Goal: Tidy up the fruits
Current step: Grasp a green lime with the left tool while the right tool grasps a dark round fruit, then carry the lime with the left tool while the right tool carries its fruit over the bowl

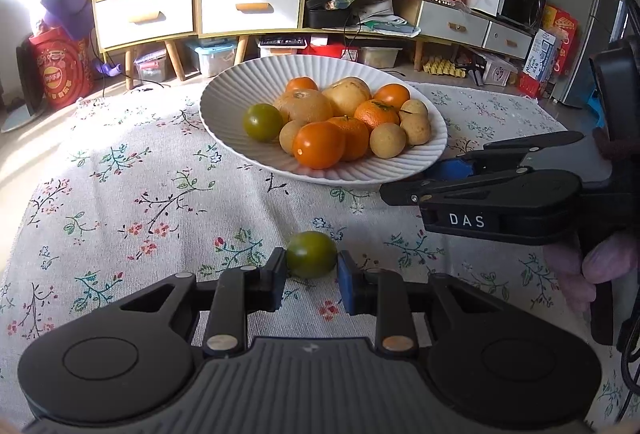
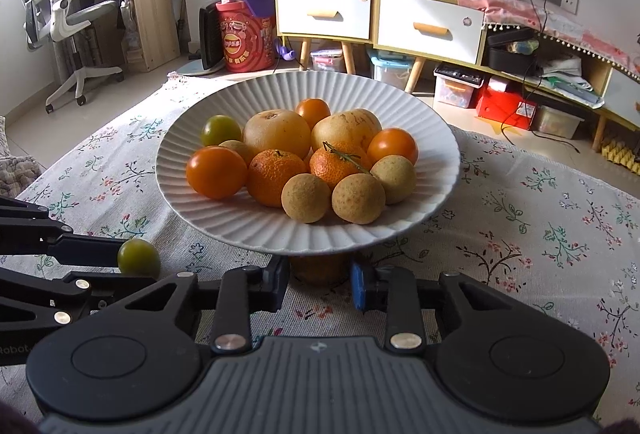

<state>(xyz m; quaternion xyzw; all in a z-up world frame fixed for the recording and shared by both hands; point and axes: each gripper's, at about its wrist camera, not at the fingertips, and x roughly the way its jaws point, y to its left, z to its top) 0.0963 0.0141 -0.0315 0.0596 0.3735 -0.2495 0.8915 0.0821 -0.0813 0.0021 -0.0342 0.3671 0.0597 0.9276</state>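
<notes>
A: Left gripper is seen clamped on a small green fruit resting on the flowered tablecloth. Right gripper is closed around a brownish fruit, tucked in shadow under the near rim of the ribbed white plate; whether the pads press firmly cannot be told.

B: What could be upset?

A: If the right gripper is lifted straight up, the overhanging rim could be struck and the piled oranges set rolling. The round green fruit could be squeezed out of the pads.

B: And room?

A: Open cloth is left to both sides; the two grippers sit near each other. The far table edge lies behind the plate.
</notes>
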